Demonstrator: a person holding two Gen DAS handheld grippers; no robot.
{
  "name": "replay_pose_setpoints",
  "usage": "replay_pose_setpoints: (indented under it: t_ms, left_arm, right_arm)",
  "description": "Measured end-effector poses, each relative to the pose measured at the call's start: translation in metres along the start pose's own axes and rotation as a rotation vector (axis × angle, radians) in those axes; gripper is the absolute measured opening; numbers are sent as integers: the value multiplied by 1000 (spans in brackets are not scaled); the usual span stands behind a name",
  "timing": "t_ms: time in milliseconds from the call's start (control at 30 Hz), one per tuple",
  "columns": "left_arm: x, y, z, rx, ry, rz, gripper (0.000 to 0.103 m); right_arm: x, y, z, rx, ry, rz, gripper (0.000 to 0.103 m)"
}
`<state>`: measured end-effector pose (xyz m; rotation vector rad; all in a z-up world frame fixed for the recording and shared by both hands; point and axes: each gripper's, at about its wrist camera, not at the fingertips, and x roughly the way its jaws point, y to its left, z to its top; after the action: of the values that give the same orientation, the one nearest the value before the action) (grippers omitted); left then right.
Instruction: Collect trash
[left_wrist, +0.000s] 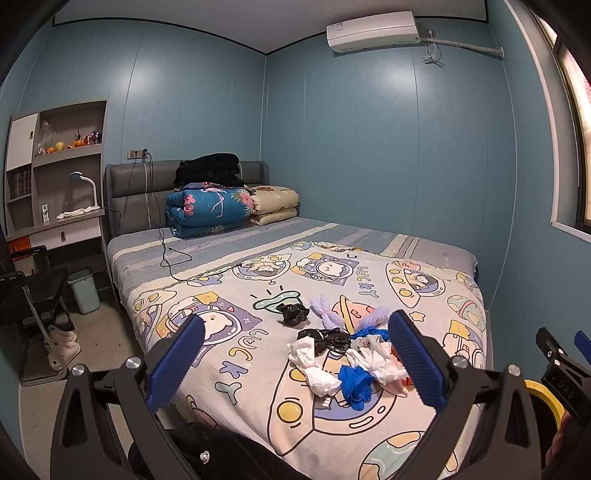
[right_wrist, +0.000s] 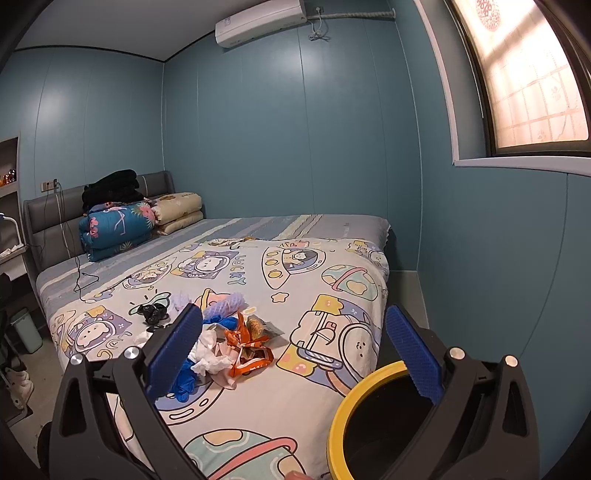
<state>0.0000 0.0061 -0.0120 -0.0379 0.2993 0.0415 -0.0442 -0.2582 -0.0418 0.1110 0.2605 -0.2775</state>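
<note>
A pile of trash lies on the cartoon-print bed cover (left_wrist: 258, 295): white crumpled tissues (left_wrist: 317, 363), a blue glove (left_wrist: 354, 382), black plastic scraps (left_wrist: 293, 314), a lilac foam net (left_wrist: 325, 310). In the right wrist view the pile also shows orange snack wrappers (right_wrist: 251, 350) and tissues (right_wrist: 210, 354). My left gripper (left_wrist: 295, 362) is open and empty, above the bed's near end, short of the pile. My right gripper (right_wrist: 295, 350) is open and empty, over the bed's corner. A yellow-rimmed black bin (right_wrist: 369, 417) stands just below the right gripper's right finger; its rim also shows in the left wrist view (left_wrist: 543, 398).
Folded quilts (left_wrist: 210, 210) and a black garment (left_wrist: 207, 168) sit at the headboard. A black cable (left_wrist: 173, 258) trails over the bed. A pale green bin (left_wrist: 85, 290), a black chair (left_wrist: 37, 295) and a desk with shelves (left_wrist: 55, 206) stand left. A window (right_wrist: 517, 74) is right.
</note>
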Motion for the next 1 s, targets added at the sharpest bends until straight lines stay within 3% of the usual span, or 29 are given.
replay_pose_setpoints:
  t_ms: [1000]
  left_arm:
    - [3,0,-1,0,5,-3,96]
  right_arm:
    - [0,1,-3,2,9,0,95]
